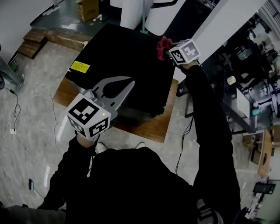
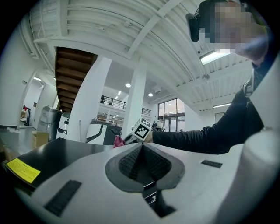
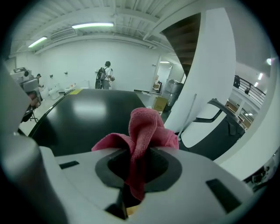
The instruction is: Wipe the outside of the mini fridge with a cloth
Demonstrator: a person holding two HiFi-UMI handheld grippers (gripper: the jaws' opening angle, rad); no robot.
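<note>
The black mini fridge (image 1: 127, 57) stands in the middle of the head view, its flat top facing me, with a yellow sticker (image 1: 79, 67) near its left edge. My right gripper (image 1: 169, 49) is over the top's far right corner, shut on a bunched pink cloth (image 1: 164, 46). In the right gripper view the cloth (image 3: 146, 127) sticks up between the jaws of that gripper (image 3: 144, 151), with the glossy fridge top (image 3: 87, 113) beyond it. My left gripper (image 1: 130, 82) hovers over the near edge of the top, shut and holding nothing. From the left gripper (image 2: 142, 146) I see the fridge top (image 2: 57, 151) and the cloth (image 2: 118, 141) far off.
The fridge sits on a wooden board (image 1: 148, 127) on a marble floor. Cables (image 1: 43, 103) trail over the floor at left. A cardboard box (image 1: 87, 8) stands at the back. A white pillar (image 1: 227, 22) and cluttered tables (image 1: 249, 87) lie to the right.
</note>
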